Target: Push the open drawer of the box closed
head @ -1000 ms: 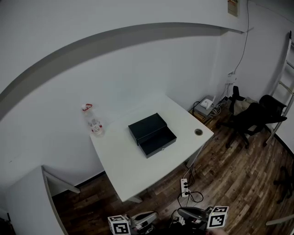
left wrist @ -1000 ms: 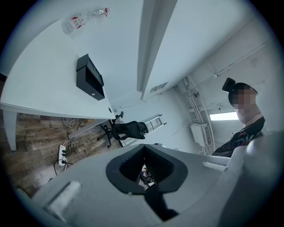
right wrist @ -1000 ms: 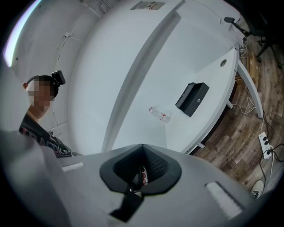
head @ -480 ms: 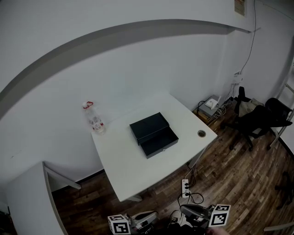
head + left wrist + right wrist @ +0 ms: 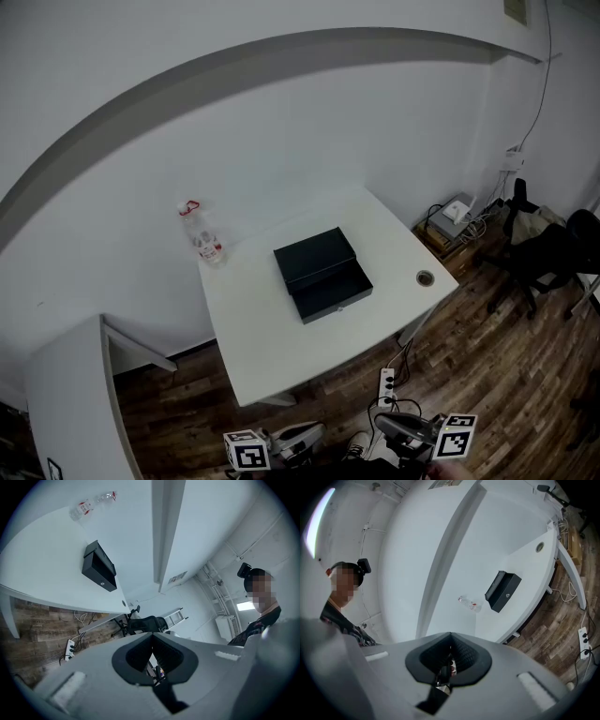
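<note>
A black box (image 5: 314,257) sits mid-frame on a white table (image 5: 267,352), its drawer (image 5: 332,294) open. The left gripper (image 5: 151,637) and right gripper (image 5: 450,637) have their jaws pressed together, empty.

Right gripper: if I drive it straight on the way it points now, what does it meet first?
Nothing near: the right gripper, jaws together, is far from the table. Its line seems to end around the bottle or the wall behind it, beside the black box, not on it.

Black box (image 5: 317,258) lying on a white table (image 5: 272,347), clear bottle (image 5: 207,244) wearing a red cap (image 5: 189,208), floor (image 5: 497,366) showing brown wood-grain.
</note>
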